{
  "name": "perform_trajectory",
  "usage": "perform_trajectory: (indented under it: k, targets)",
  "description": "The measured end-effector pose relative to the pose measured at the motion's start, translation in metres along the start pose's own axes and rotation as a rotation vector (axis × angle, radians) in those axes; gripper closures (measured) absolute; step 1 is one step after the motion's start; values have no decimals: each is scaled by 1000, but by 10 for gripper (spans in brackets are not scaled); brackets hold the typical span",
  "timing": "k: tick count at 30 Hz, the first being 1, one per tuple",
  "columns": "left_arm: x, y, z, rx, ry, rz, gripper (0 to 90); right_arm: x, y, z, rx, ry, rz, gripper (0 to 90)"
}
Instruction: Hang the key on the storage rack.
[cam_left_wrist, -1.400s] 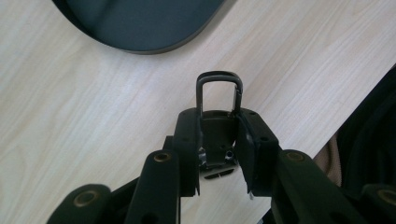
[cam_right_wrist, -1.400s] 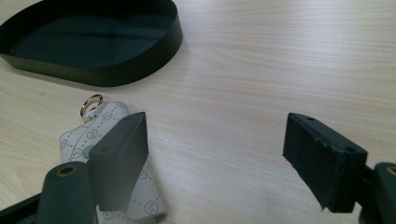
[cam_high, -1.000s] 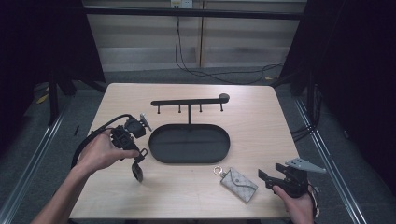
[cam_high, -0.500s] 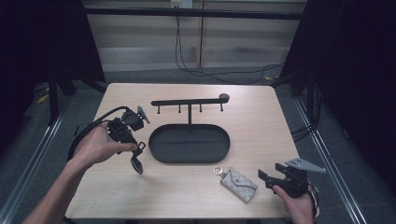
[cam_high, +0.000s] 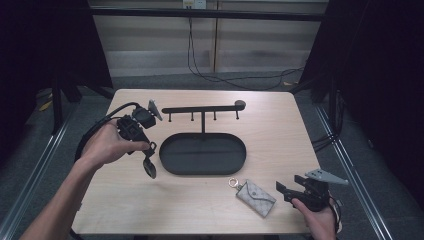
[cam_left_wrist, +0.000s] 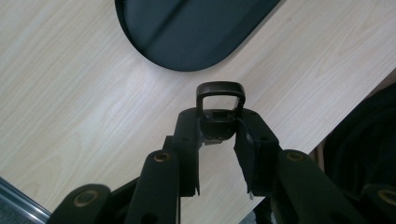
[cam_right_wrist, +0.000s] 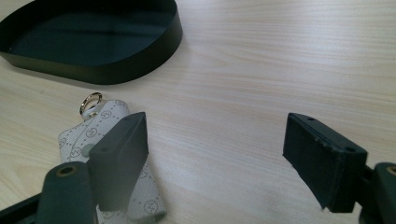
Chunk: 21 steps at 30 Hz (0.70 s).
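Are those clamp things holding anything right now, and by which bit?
The left gripper pinches a small dark key-fob-like object just below its loop. The right gripper is open, holding nothing.

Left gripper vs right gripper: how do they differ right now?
The left gripper is shut on a dark key fob, lifted beside the black tray; the right gripper is open and holds nothing. The left one sits at the tray's left end; the right one sits low near the table's front edge, by the grey key pouch. Both have black jaws.

1 tray, 1 rack, 1 pouch, 1 fob.
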<state>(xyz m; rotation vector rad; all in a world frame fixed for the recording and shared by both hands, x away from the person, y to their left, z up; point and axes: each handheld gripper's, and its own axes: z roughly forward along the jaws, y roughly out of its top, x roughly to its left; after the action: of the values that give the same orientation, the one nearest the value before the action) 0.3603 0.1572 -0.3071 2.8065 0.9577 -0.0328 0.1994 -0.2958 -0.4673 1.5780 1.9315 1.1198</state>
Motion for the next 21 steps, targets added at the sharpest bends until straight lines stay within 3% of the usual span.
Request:
perform_trajectory:
  k: [6,21]
  targets:
    - [4,8,-7,-20,3,-35,707,0,0,0,-1,-2,0,221]
    - [8,30,-9,-1,7,-68,707,0,0,0,0,1,1,221]
